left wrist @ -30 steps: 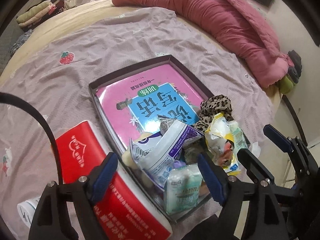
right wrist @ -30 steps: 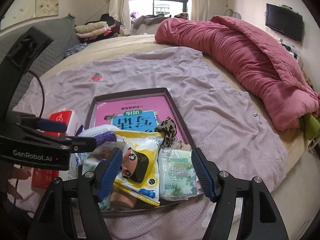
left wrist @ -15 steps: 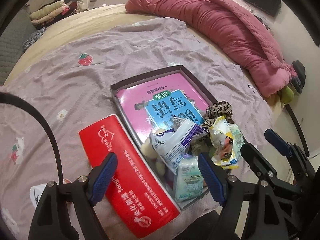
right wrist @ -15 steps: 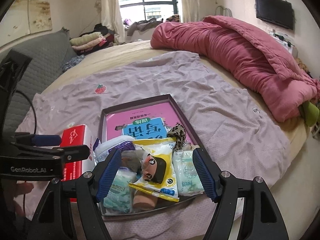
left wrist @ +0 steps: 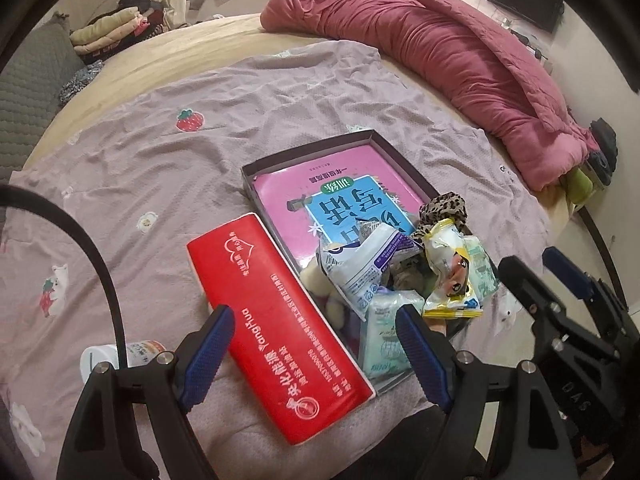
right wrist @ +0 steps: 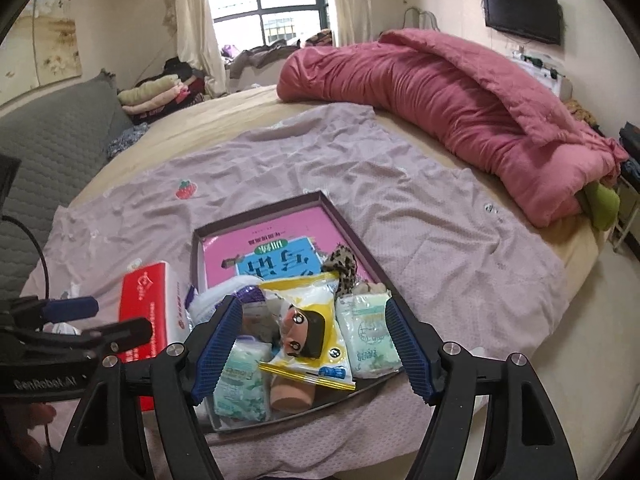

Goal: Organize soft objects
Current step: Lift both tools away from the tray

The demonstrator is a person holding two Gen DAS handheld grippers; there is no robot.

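A dark shallow tray [left wrist: 308, 154] [right wrist: 262, 210] lies on the mauve bedsheet and holds a pink book [left wrist: 320, 196] [right wrist: 264, 248]. Soft packets are piled at its near end: a yellow cartoon-face packet [right wrist: 310, 330] [left wrist: 452, 276], green tissue packs [right wrist: 366, 330] [left wrist: 386, 334], a white-and-purple pouch [left wrist: 366, 270] and a leopard scrunchie [left wrist: 442, 208] [right wrist: 342, 266]. A red tissue box [left wrist: 276, 320] [right wrist: 146, 312] lies left of the tray. My left gripper [left wrist: 316, 356] is open and empty above the box and tray edge. My right gripper [right wrist: 310, 352] is open and empty above the packets.
A rolled pink duvet [right wrist: 452, 108] [left wrist: 452, 68] lies along the bed's far right. A white bottle [left wrist: 120, 358] lies on the sheet at the left. Folded clothes [right wrist: 156, 94] sit at the back left. The bed edge drops off at the right.
Both grippers have pulled back and up from the tray, so the tray and red box look smaller and more of the bed shows. Both stay open and empty.
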